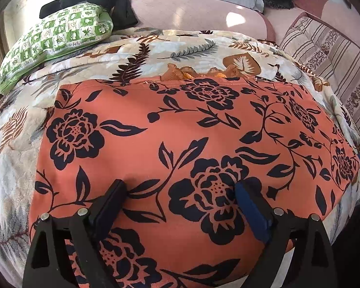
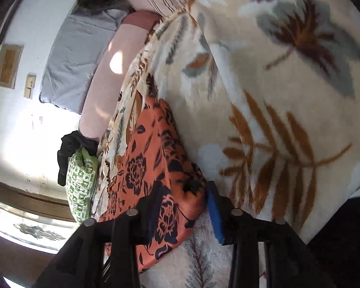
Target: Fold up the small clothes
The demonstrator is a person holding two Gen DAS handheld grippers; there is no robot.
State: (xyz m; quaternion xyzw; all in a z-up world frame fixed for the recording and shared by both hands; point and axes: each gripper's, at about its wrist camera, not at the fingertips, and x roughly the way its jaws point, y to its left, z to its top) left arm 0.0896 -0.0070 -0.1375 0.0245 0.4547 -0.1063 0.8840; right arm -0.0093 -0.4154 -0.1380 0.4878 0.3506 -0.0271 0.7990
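Left tongs (image 1: 180, 192): wide, tips resting on or just over the cloth (image 1: 180, 132), nothing pinched. Cloth is orange with a black flower print, spread flat on the bed over a leaf-print blanket (image 1: 14, 168); its far edge shows a gathered orange trim.

Right tongs (image 2: 177, 192): parted, straddling a bunched corner of the cloth at its right edge. Blue pad (image 2: 214, 213) sits beside the fabric; I can't confirm the pads press on it, so I read it as not gripped. In the left view only a blue sliver of them shows, at the cloth's right edge.

Risks:
- Closing the right tongs now could grab blanket pile along with the corner, since the blanket lies right against it. The fold would then drag the bedding.
- Corner is bunched, so a pinch may take several layers or one, giving a skewed fold.
- Left tongs sit mid-panel, not on an edge. Closing there would pucker the flat fabric.
- Cloth looks slick and thin, so it may slip from a shallow bite.

Unclear: near hem is cut off under the left tongs; right view is motion-blurred; I can't tell what garment this is.

Further back: green pillow (image 1: 57, 36), black clothing (image 1: 93, 0), pink headboard (image 1: 192, 12), well apart from the cloth.
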